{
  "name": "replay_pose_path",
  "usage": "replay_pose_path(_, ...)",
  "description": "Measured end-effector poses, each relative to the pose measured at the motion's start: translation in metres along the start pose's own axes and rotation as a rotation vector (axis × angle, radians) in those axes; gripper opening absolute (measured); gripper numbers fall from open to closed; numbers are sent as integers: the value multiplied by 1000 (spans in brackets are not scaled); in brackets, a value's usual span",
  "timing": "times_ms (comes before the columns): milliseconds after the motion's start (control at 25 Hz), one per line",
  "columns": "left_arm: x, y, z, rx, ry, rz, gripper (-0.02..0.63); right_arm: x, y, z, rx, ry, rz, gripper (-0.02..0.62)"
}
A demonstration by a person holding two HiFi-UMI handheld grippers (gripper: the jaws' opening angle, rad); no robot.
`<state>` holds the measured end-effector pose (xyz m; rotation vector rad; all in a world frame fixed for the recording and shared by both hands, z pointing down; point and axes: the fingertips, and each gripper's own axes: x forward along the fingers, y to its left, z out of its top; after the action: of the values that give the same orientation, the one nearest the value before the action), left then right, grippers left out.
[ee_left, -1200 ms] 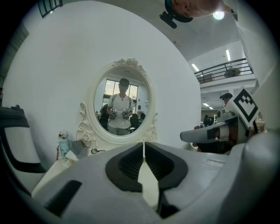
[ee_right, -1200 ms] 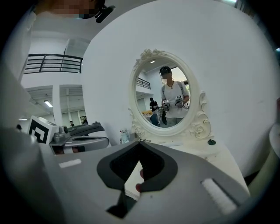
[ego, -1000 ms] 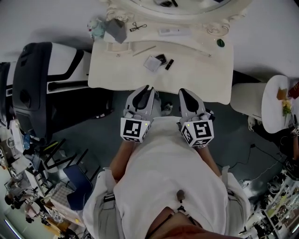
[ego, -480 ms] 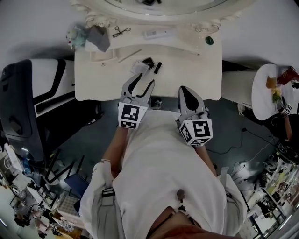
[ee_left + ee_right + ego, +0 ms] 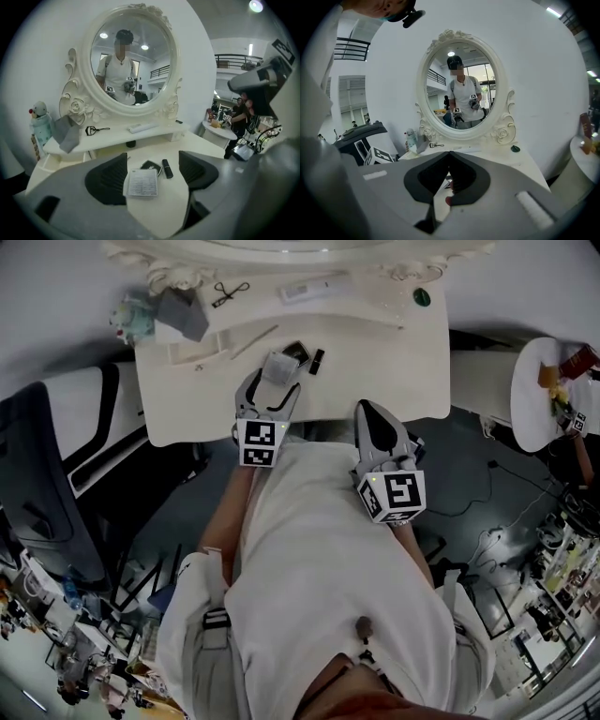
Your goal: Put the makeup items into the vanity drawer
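Three makeup items on worktop (image 5: 161, 206) ahead of left claw (image 5: 153, 157): clear palette (image 5: 142, 183) between pads, black compact (image 5: 151, 164) and lipstick (image 5: 167, 168) just beyond. Left claw opening, pads off palette, nothing held. Palette long axis runs along claw's reach; jaws straddle narrow width. Right claw (image 5: 449, 152) closed, nothing visibly held, farther back at worktop edge; left nearer.

1. Oval white mirror (image 5: 136, 70) in a carved rose frame, upright against the wall.
2. Snowman doll (image 5: 40, 123) below the mirror's left edge, with a grey cloth (image 5: 65, 132) just beside it on the mirror side.
3. Small dark green round thing (image 5: 422, 296) below the mirror's right edge.
4. Round side table (image 5: 224, 133) well right of the mirror, food on top.
5. Black-and-white machine (image 5: 47, 484) on the floor, well left of the mirror.
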<state>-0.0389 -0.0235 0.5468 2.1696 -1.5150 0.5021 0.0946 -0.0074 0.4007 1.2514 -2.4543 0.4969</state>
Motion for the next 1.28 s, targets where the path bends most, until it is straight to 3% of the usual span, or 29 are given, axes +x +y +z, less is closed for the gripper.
replay_pose_path(440, 53, 21, -80, -48, 221, -7, 371, 13, 2, -8, 33, 47, -8, 6)
replay_pose_path(760, 83, 28, -110, -55, 291, 4, 408, 24, -2, -10, 29, 72, 8, 6)
replay_pose_path(1080, 89, 31, -121, 4, 325, 22, 411, 21, -14, -11, 38, 79, -25, 6)
replay_pose_path(1280, 86, 30, -119, -65, 302, -4, 399, 22, -16, -11, 32, 78, -22, 6)
